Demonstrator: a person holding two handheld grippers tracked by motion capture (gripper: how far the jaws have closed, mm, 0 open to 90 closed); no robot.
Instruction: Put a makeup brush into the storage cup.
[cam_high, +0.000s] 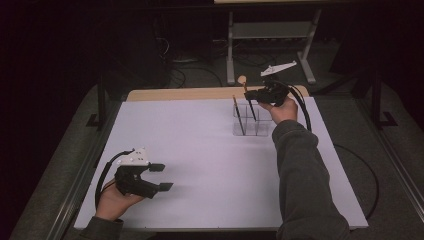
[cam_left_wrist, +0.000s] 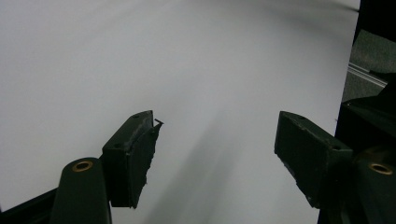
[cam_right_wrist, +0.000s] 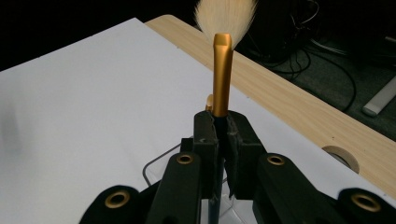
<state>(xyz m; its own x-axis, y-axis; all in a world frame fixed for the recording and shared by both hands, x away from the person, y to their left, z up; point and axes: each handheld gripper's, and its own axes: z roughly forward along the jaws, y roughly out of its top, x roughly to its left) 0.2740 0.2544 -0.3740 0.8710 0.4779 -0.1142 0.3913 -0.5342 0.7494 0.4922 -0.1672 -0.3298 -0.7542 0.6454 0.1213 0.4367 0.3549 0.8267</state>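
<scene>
While the left tool (cam_high: 162, 176) rests released on the white surface (cam_high: 210, 165), well away from the clear holder (cam_high: 248, 120), the right tool (cam_right_wrist: 223, 122) is clenched on a gold-ferruled brush (cam_right_wrist: 222, 70). The brush stands upright above the holder, bristles upward, beside a second brush (cam_high: 238, 115) leaning inside.

I can read no text, label, brand, number or sign anywhere from here, on the table, the grippers or anything else.

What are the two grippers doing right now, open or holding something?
Left gripper: open, holding nothing, over the white table.
Right gripper: closed on a makeup brush above the clear holder.
</scene>
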